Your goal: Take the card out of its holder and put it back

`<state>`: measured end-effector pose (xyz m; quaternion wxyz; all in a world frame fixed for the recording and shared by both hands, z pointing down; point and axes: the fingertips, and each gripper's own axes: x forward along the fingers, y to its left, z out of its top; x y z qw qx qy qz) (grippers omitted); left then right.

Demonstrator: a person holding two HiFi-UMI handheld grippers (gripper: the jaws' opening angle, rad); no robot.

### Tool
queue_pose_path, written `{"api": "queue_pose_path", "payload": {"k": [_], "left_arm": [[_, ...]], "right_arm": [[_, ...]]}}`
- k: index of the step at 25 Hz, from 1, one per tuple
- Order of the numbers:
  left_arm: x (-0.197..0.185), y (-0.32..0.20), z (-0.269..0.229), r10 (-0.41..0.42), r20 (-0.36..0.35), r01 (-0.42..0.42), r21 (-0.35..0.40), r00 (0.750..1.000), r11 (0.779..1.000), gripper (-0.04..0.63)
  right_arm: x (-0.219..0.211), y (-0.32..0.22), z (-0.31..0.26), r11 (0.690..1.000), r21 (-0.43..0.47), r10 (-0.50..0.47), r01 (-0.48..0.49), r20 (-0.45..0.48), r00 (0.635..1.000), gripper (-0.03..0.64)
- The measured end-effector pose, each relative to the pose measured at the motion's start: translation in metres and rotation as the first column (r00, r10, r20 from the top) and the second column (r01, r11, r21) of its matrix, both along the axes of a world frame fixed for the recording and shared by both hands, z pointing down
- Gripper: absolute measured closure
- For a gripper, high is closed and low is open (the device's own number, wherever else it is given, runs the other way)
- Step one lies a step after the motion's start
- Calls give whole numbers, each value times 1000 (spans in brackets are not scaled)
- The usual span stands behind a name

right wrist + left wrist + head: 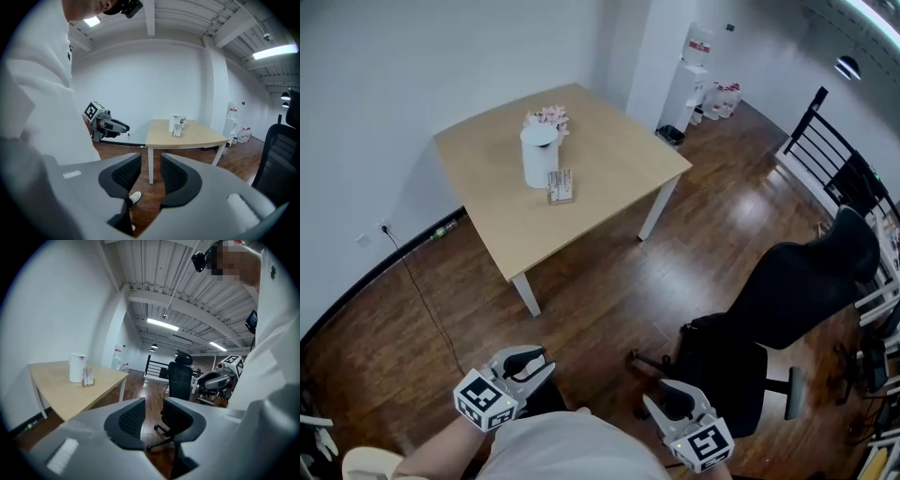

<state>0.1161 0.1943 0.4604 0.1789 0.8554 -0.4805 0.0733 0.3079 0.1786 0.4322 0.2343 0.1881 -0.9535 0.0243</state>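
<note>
**Both grippers empty, card holder untouched on the far table**

The person point(567, 448) stands on the wooden floor point(609, 281), well apart from the light wooden table point(609, 155). The card holder point(560, 187) sits near the middle of the tabletop, just beside a white kettle point(538, 157). White cards point(87, 375) stand upright in the holder. A small bunch of pinkish flowers point(547, 117) lies behind the kettle.

The left gripper point(153, 414) is held low, close to the person's body. Its jaws are apart, and only floor and a black office chair point(181, 376) show through the gap. The right gripper point(151, 172) is also held near the body, aimed toward the table, with its jaws apart and nothing between them. Neither tool touches anything.

A water dispenser point(691, 80) stands by the far wall, and a black railing point(817, 131) runs along the right.
</note>
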Motion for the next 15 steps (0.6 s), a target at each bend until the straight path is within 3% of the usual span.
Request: {"api": "queue_pose_path", "payload": {"k": [7,15], "left_arm": [[48,15,-16,65,7,-65,27,998,997,473],[75,23,-19,112,31,-113,25,993,993,479]], "right_arm": [[26,27,-3,1000,4,19,-20,38,999,485],[46,44,-2,1000,11,29,-29,28,999,485]]}}
